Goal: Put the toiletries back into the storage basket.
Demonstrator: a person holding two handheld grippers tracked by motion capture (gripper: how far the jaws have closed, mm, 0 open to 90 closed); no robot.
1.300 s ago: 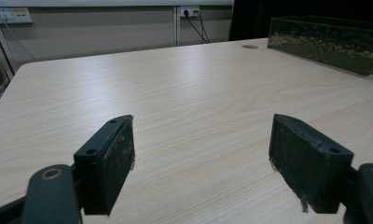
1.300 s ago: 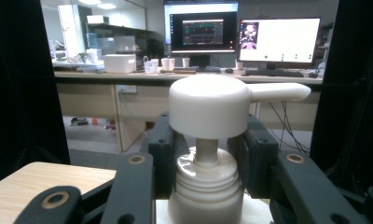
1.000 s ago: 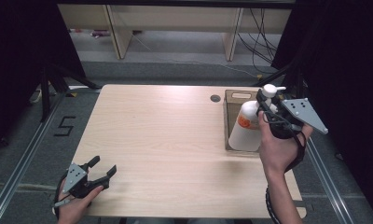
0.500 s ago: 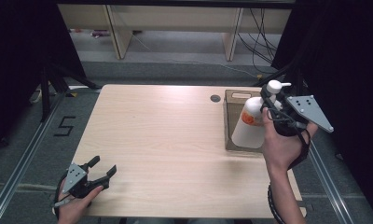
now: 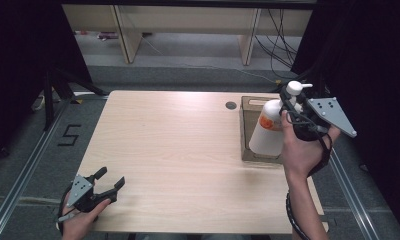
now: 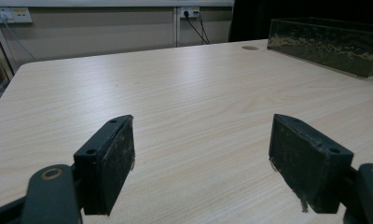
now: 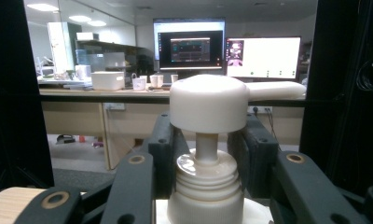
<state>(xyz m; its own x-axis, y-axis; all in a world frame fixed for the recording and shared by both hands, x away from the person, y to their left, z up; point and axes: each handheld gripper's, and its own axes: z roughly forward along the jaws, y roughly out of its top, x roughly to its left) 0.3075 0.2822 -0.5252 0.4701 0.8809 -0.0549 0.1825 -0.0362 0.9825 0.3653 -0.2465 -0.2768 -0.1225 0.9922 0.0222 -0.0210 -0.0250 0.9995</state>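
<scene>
- left gripper sits low at the near left corner of the pale wood-grain table, jaws spread wide with just bare tabletop between the black pads; I'd leave it parked there, well out of the way
- middle of the table is bare, so there's plenty of room if the bottle needs setting down somewhere other than the box
- the brown open-topped box is at the right side of the table, near the small round cable hole
- the white plastic pump bottle with an orange label hangs over that box, tilted a bit, base at the box; can't tell if it touches the bottom
- right gripper pinches the bottle at the ribbed neck collar just under the pump head, one jaw on each side
- grip is high, so the body can swing: I'd move slowly, keep it upright, and clear the box wall before going sideways
</scene>
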